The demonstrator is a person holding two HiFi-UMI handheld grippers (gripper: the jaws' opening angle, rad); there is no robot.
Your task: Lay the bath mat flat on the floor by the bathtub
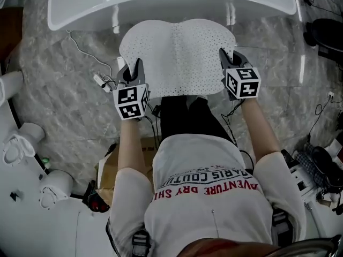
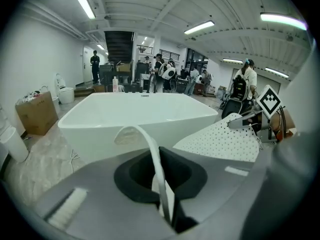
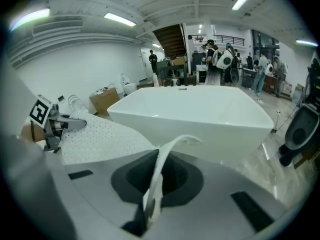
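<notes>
Floor (image 1: 64,95): grey marbled surface, below and around both grippers.

Bathtub (image 1: 86,4): white and freestanding, straight ahead of both grippers. Both gripper views look across the mat at its near wall and open basin.

Person (image 1: 209,197): seen from above in a white T-shirt with red and black lettering. Both bare forearms reach forward, one to each gripper.

Bath mat (image 1: 179,58): white and covered in small dots or holes. It is stretched between the two grippers, in front of the tub's near side. Its near edge runs from one gripper to the other. Its far edge is rounded, with a slight hump down the middle, and lies toward the tub. Whether any part rests on the floor cannot be told.

Left gripper (image 1: 134,74): jaws pressed together, pinching the mat's near left corner. In the left gripper view a thin white strip of mat edge rises from between the jaws and curls over.

Right gripper (image 1: 229,60): jaws pressed together, pinching the mat's near right corner. In the right gripper view the mat edge stands up from between the jaws and folds over toward the tub.

Marker cubes: one on the left gripper (image 1: 132,101) and one on the right (image 1: 243,82), each at the wrist end.

Cable (image 1: 80,50): thin and white, on the floor just outside the left gripper.
</notes>
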